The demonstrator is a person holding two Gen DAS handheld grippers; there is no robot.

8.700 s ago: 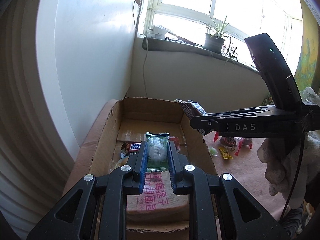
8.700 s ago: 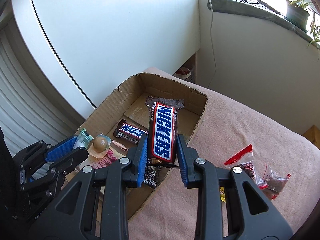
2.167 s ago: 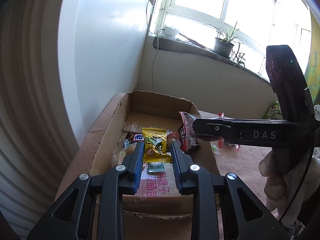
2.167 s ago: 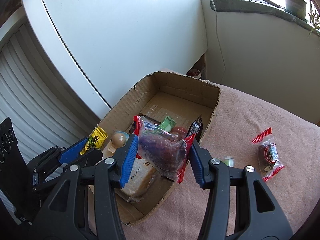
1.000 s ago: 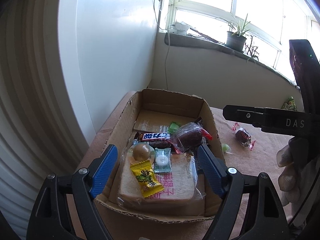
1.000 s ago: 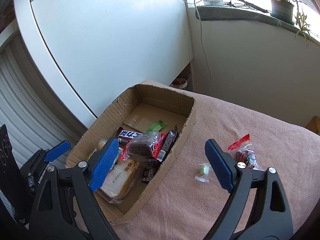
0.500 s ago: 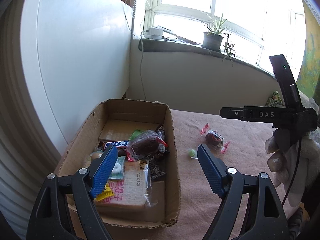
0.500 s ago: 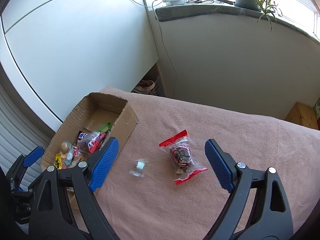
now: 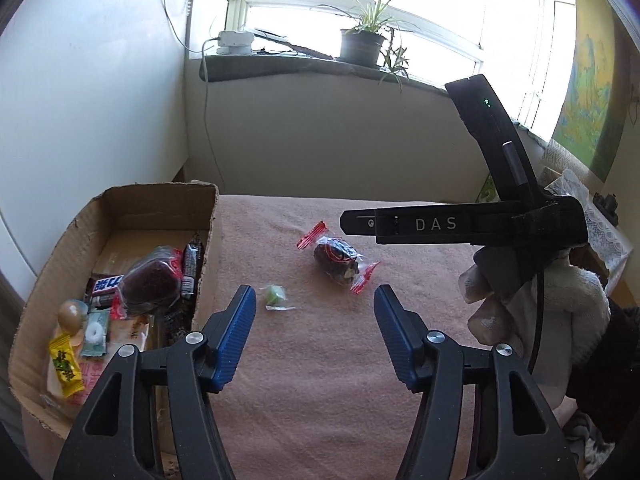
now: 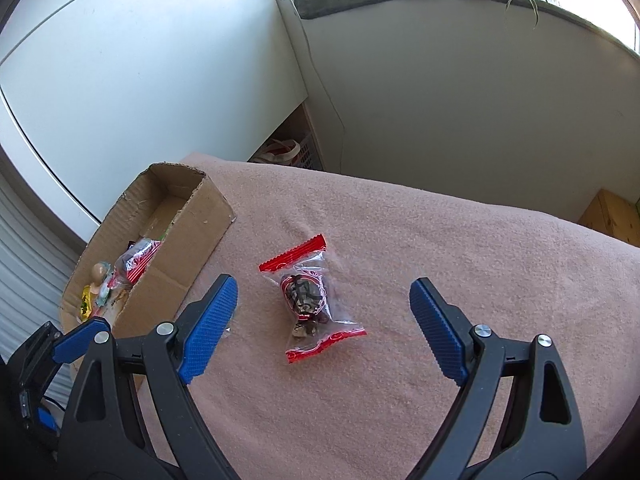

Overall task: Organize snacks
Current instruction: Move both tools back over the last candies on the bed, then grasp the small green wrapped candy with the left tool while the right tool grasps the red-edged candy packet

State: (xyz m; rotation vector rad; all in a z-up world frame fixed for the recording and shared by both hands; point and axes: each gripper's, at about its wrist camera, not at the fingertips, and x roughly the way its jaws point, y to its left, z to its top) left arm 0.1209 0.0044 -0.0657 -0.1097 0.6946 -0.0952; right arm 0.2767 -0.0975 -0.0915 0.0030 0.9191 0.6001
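Observation:
A cardboard box (image 9: 208,216) at the left holds several snacks: a bread pack, a yellow candy (image 9: 64,364), a dark bun in a red-edged bag (image 9: 150,280). On the pink blanket lie a clear red-edged snack bag (image 9: 336,258) and a small green candy (image 9: 275,295). My left gripper (image 9: 314,320) is open and empty, with the green candy just ahead of its left finger. My right gripper (image 10: 322,308) is open and empty above the red-edged bag (image 10: 306,300). The box also shows in the right wrist view (image 10: 188,216).
The pink blanket (image 10: 440,248) covers the table up to a white wall. A windowsill with a potted plant (image 9: 360,46) lies behind. A wooden crate (image 10: 612,212) stands past the table's right edge. The gloved hand holding the right gripper (image 9: 520,280) is at the right.
Both grippers have swung right, away from the box, and come lower over the blanket. The red-edged bag and green candy are closer and more centred. Both grippers stay open.

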